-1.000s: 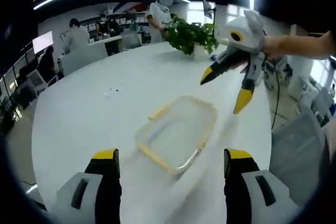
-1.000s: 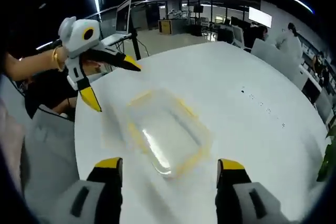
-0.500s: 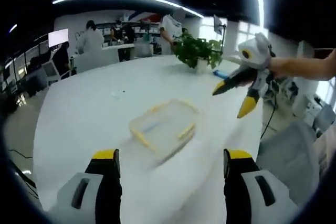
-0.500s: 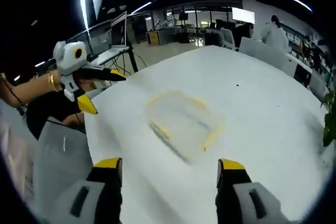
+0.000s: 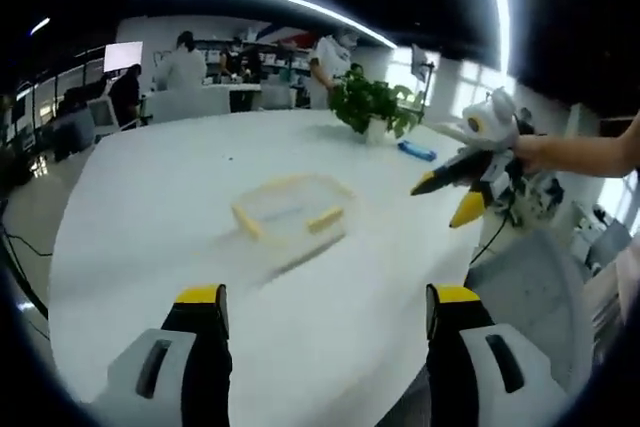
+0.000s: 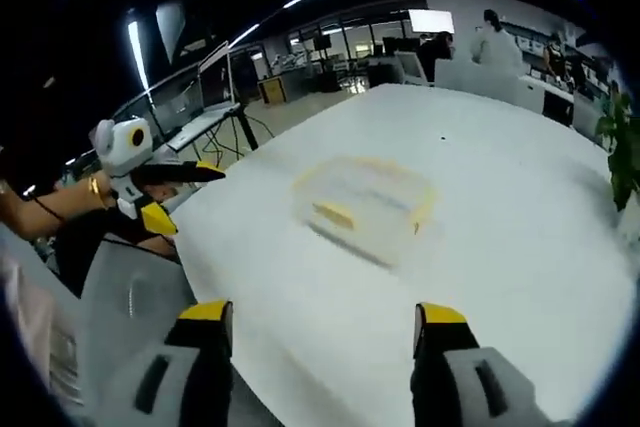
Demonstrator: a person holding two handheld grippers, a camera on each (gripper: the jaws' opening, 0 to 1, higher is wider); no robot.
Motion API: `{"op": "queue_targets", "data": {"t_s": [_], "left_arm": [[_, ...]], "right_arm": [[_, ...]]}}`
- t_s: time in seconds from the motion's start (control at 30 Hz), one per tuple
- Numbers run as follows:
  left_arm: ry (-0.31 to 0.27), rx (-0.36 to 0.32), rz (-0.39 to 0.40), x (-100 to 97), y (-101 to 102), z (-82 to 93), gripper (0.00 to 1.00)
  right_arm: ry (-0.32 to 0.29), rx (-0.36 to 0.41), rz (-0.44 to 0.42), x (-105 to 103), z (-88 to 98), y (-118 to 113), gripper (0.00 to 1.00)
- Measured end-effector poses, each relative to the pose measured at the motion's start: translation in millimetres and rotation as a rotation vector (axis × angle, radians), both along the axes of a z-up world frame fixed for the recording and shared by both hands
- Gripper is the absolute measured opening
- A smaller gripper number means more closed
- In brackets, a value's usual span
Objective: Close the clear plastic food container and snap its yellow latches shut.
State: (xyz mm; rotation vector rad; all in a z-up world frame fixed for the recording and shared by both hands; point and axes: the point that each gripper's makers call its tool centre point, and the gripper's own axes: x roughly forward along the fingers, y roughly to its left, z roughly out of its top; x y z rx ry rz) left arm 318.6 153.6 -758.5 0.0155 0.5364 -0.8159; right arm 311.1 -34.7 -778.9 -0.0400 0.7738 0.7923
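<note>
Left gripper view: the clear container point(image 5: 291, 214) with yellow latches point(image 5: 324, 219) lies flat mid-table point(image 5: 150, 247), its long axis slanting up to the right. Both the left gripper point(image 5: 325, 322) and right gripper point(image 6: 324, 332) hang above the near edge, jaws apart and empty.

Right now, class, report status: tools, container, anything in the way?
Left tool open, empty. Right tool open, empty. Container on the white table, apart from both. Nothing between them.

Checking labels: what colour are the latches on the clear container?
Yellow. The latches on the clear container show best in the right gripper view.
</note>
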Motion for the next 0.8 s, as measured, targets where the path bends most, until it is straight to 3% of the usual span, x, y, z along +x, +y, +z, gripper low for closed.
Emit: {"op": "queue_targets", "data": {"t_s": [0.27,0.53,0.7,0.8], "left_arm": [[-0.028,-0.023,0.036,6.1,7.8,12.7,0.79],[-0.028,-0.029,0.050,4.4,8.5,12.1,0.79],[-0.082,-0.071,0.115,7.7,8.4,17.0,0.81],[-0.151,-0.128,0.203,12.6,12.9,27.6,0.82]], "right_arm": [[-0.016,0.017,-0.027,1.1,7.3,0.6,0.73],[-0.027,0.018,-0.031,-1.9,8.0,-1.2,0.73],[-0.122,0.119,-0.153,11.5,21.1,-6.5,0.77],[-0.185,0.128,-0.188,13.1,22.5,-10.0,0.77]]}}
